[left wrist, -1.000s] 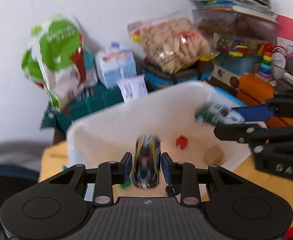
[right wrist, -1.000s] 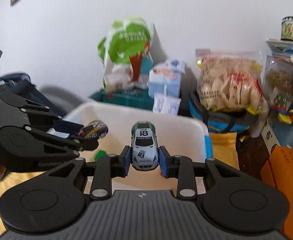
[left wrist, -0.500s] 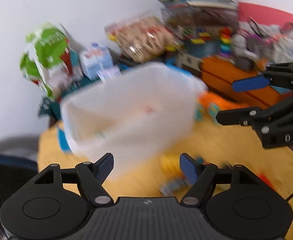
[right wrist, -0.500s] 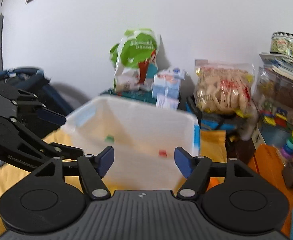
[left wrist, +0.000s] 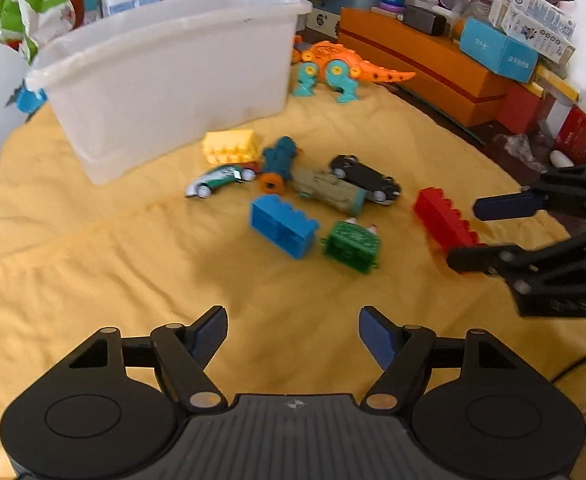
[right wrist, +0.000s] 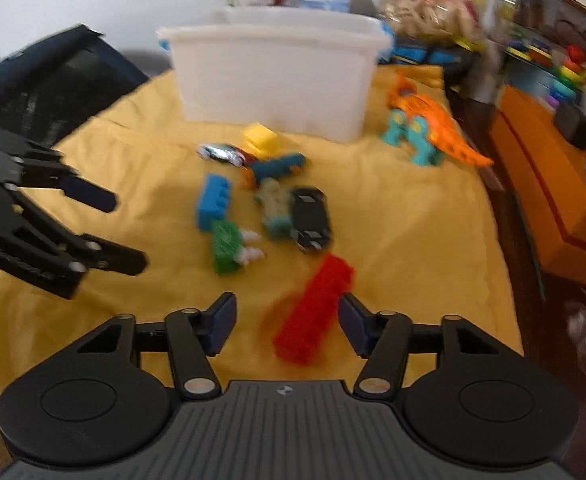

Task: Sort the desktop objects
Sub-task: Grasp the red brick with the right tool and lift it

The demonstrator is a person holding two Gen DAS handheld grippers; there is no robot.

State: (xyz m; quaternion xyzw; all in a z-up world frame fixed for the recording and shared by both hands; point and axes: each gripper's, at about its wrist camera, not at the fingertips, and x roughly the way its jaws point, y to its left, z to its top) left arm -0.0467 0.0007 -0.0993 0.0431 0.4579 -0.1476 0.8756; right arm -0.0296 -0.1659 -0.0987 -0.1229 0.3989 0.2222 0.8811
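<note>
The left gripper stands with its blue-padded jaws spread to their widest and nothing between them, only bare yellow cloth; a second ago it pinched a small dark and yellow toy car over the bin, so that car has been let go there. The right gripper has likewise shed its white and green racing car; its jaws are now closing, with the long red studded plastic brick between them, though the pads do not look to press on it yet. Both tools have swung away from the white translucent plastic bin, which now sits at eleven o'clock in the left view. At twelve o'clock lies the unsorted heap: a blue studded brick, a green studded block, a black toy car, a silver and green toy car, a yellow brick. One delivery seems finished; the red brick is probably next.
</note>
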